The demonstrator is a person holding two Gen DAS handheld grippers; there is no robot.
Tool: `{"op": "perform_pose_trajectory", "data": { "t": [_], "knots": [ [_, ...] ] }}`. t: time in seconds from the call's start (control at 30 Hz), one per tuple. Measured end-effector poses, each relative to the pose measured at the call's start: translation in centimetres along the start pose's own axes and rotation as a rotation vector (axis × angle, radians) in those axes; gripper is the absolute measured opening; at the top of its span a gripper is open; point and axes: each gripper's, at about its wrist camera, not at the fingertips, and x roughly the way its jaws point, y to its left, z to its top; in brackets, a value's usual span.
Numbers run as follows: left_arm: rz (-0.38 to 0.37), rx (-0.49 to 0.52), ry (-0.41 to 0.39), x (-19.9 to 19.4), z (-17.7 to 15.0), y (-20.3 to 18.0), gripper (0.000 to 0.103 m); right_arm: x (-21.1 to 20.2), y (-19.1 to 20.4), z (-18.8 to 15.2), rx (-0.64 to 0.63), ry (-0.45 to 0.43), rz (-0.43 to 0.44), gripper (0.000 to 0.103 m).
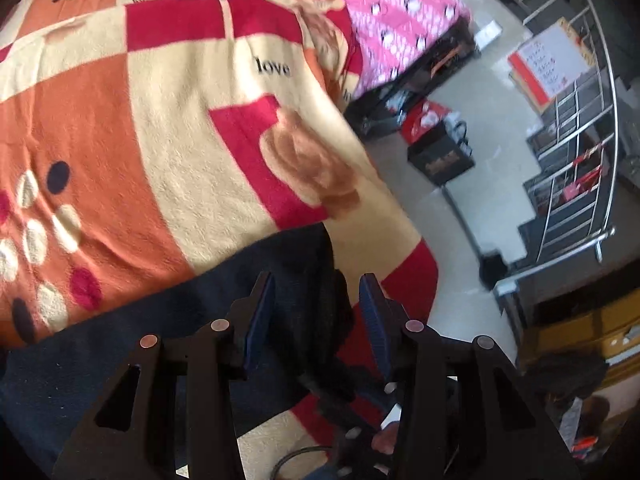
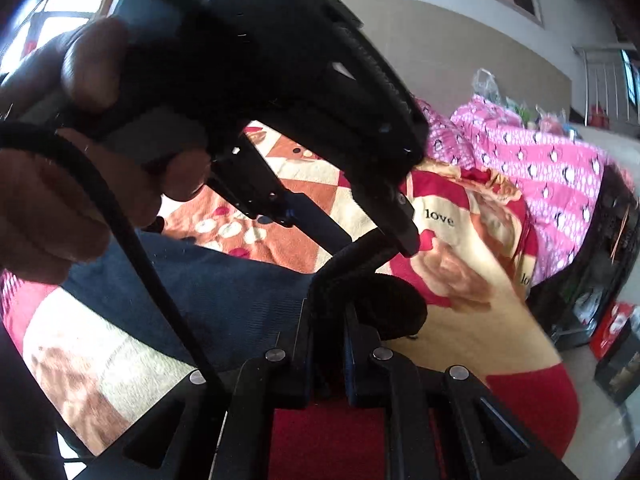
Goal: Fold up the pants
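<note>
Dark navy pants (image 1: 120, 360) lie across a patterned blanket (image 1: 180, 140) near its edge. My left gripper (image 1: 318, 300) stands open over the pants' black end, with bunched dark cloth between its fingers and the pads not pressing on it. In the right wrist view my right gripper (image 2: 330, 312) is shut on the black band of the pants (image 2: 224, 292), which it lifts off the blanket (image 2: 460, 320). There the left gripper (image 2: 378, 244) hangs just above, held by a hand (image 2: 60, 200), its fingers straddling the raised band.
A pink spotted quilt (image 1: 400, 12) is heaped at the far end of the bed. Past the blanket's edge is a pale floor with a black box (image 1: 440, 156), red bags and a metal railing (image 1: 580, 140). A black cable (image 2: 132, 248) hangs across the right wrist view.
</note>
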Motion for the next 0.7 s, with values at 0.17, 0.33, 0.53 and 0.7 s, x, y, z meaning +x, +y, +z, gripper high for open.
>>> {"op": "perform_pose_trajectory", "data": {
  "t": [0.17, 0.33, 0.53, 0.7],
  "knots": [
    [0.000, -0.078, -0.048, -0.5, -0.5, 2.6, 0.042, -0.4, -8.1, -2.2, 0.393, 0.077, -0.018, 0.035],
    [-0.020, -0.114, 0.044, 2.1, -0.9, 3.7, 0.042, -3.4, -13.1, -5.9, 0.713, 0.091, 0.053, 0.040],
    [-0.029, -0.073, 0.090, 4.9, -0.8, 3.0, 0.044, -2.6, -9.8, -6.1, 0.759, 0.075, 0.282, 0.050],
    [-0.109, -0.120, 0.094, 4.9, -0.6, 4.6, 0.043, -0.9, -8.9, -5.7, 0.759, 0.131, 0.295, 0.051]
  ]
}}
